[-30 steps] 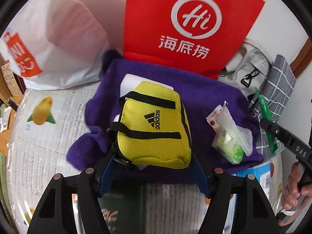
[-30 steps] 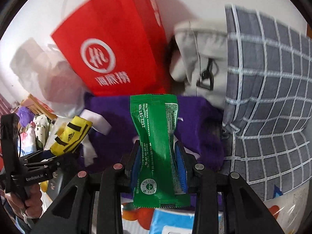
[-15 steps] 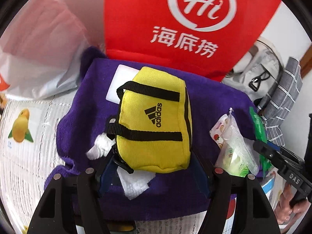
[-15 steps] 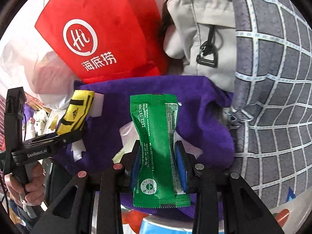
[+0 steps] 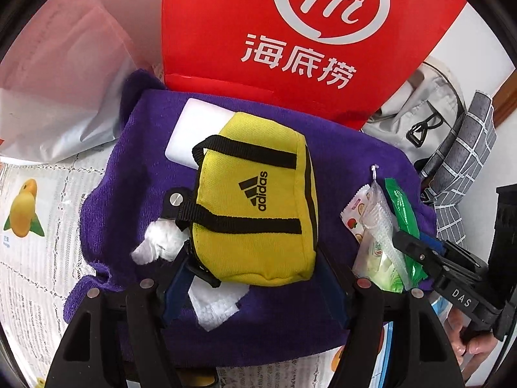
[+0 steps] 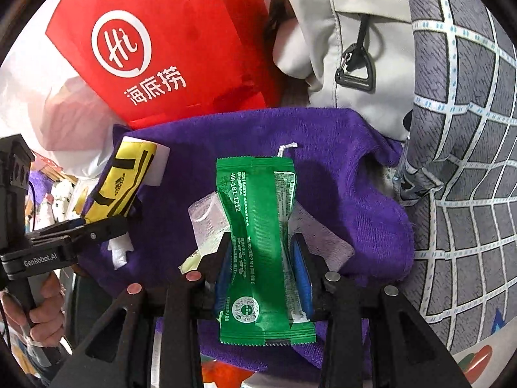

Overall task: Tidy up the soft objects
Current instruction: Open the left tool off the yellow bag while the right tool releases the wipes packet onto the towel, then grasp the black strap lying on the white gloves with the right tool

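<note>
**Over the purple towel: pouch and packet coming down**

Between the left fingers (image 5: 255, 278) sits the yellow pouch (image 5: 255, 213), clamped at its lower end, hanging just above the towel (image 5: 349, 161). Right fingers (image 6: 263, 265) pinch the green packet (image 6: 258, 226) at its waist; foil crumpled there, grip firm.

Step in hand, as I judge it: set both down on the towel. Lower each until it rests flat, then let go; pouch is soft, will slump, so keep it level.

Around:
- White block (image 5: 200, 129) beyond the pouch, partly under it.
- White wads (image 5: 158, 242) beside the left fingers, may snag.
- Clear snack bags (image 5: 374, 226) just under the packet, crowding that spot.
- Red bag (image 5: 307, 38), grey bag (image 6: 349, 42), checked cloth (image 6: 458, 129) hem the far side.
</note>
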{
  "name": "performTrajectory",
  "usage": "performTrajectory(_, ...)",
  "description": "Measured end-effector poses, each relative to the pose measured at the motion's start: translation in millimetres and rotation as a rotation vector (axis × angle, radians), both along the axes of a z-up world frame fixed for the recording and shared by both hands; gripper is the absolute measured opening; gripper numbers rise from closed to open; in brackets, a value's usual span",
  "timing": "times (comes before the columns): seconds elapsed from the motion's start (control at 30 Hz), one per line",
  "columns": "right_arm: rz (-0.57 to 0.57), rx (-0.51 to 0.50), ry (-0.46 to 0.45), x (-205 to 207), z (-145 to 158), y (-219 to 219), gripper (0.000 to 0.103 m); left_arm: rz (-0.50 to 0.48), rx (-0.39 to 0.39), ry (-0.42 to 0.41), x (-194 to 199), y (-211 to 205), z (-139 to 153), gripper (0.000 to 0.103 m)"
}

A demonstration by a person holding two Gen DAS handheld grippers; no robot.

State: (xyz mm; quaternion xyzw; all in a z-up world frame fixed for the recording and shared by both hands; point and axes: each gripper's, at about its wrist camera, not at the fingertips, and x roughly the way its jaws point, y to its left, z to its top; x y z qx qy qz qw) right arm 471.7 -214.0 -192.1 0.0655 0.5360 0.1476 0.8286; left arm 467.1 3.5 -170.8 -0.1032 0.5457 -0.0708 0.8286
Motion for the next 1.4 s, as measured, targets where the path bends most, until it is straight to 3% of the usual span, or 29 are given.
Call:
performTrajectory(0.23, 0.022, -0.004, -0.049, -3.4, 12.8, 5.8, 0.052, 0.014, 0.015, -0.012, -2.6, -1.1, 8.8, 0.080)
performTrajectory(0.57, -0.008, 0.009, -0.127, -27.0, 50.3, 4.1, 0.061, 0.017, 0.025, -0.078, -18.2, -0.8, 40.5, 0.081)
performTrajectory(0.9, -0.047, 0.020, -0.185, -117.5, 80.5, -11.8, 0.061, 0.008, 0.049, -0.217, -54.4, 3.8, 93.6, 0.081)
performTrajectory(1.0, -0.012, -0.009, -0.214, -152.0, 87.3, -4.5, 0.061, 0.002, 0.054, -0.270, -76.6, 5.6, 109.5, 0.081)
performTrajectory(1.33, 0.125, -0.027, -0.178, -249.0, 58.9, 35.0, 0.060, 0.013, 0.076, -0.261, -162.9, 37.0, 103.1, 0.081)
performTrajectory(1.4, 0.155, -0.033, -0.166, -262.7, 50.9, 43.9, 0.047, 0.020, 0.078, -0.250, -179.1, 44.9, 96.0, 0.081)
